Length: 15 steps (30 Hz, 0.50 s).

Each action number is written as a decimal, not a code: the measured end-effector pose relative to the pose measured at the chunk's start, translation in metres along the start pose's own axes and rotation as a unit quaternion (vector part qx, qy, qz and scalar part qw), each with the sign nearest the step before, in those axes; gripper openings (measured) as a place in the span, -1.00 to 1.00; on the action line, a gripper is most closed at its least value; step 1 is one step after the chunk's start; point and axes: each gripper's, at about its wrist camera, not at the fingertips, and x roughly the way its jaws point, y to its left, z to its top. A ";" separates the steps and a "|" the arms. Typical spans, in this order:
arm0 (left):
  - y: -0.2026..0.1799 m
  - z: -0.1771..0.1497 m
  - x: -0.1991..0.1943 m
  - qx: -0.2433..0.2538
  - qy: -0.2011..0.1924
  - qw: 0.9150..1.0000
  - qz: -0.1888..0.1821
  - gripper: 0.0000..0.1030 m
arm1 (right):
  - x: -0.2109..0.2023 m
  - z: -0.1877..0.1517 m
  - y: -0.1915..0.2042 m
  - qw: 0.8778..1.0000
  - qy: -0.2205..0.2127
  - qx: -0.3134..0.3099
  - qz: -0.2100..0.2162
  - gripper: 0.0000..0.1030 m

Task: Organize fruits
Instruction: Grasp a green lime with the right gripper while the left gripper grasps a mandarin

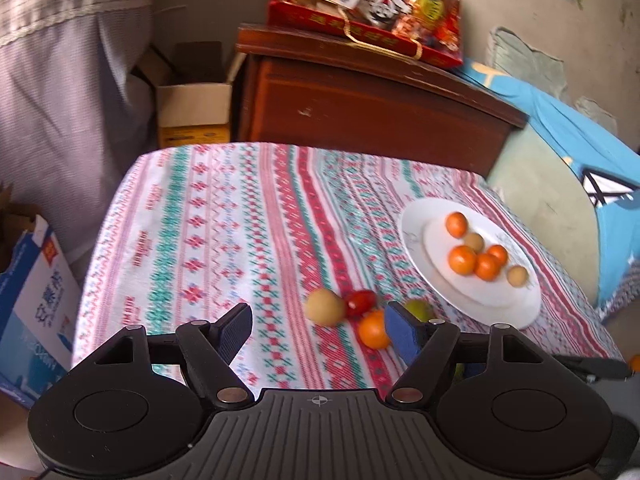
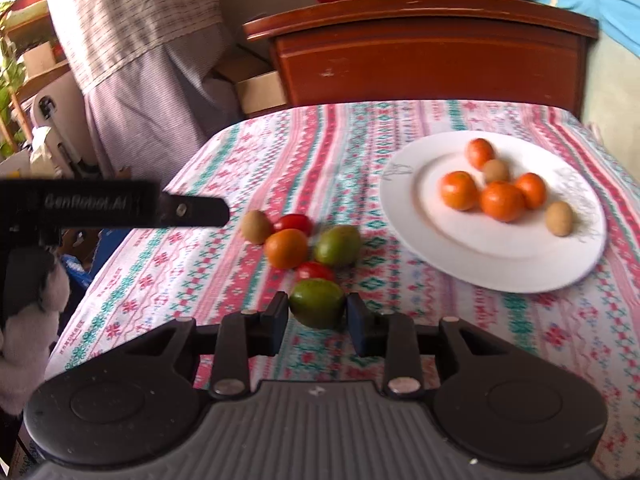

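Note:
A white plate (image 2: 432, 240) on the patterned tablecloth holds several oranges (image 2: 502, 200) and small tan fruits (image 2: 559, 218); it also shows in the left wrist view (image 1: 500, 304). Left of it lies a cluster: a kiwi (image 2: 256, 226), red tomato (image 2: 294, 222), orange (image 2: 286, 248), green fruit (image 2: 338, 245) and a second tomato (image 2: 314, 270). My right gripper (image 2: 318, 316) is shut on a green fruit (image 2: 318, 307) just above the cloth. My left gripper (image 1: 318, 330) is open and empty, hovering left of the cluster (image 1: 372, 328); its finger also shows in the right wrist view (image 2: 192, 211).
A brown wooden cabinet (image 1: 360, 104) with a red gift box (image 1: 372, 4) stands behind the table. A curtain (image 1: 60, 80) and cardboard boxes (image 1: 192, 108) are at the left. A blue cloth (image 1: 580, 132) lies at the right.

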 end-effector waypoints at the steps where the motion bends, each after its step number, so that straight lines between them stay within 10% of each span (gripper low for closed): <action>1: -0.003 -0.001 0.002 0.003 0.004 1.000 -0.004 0.40 | -0.002 0.000 -0.004 1.000 -0.001 0.002 -0.006 -0.39; 15: -0.022 -0.012 0.029 0.016 0.022 0.999 -0.020 0.13 | -0.011 -0.006 -0.028 0.999 -0.006 0.025 -0.032 -0.38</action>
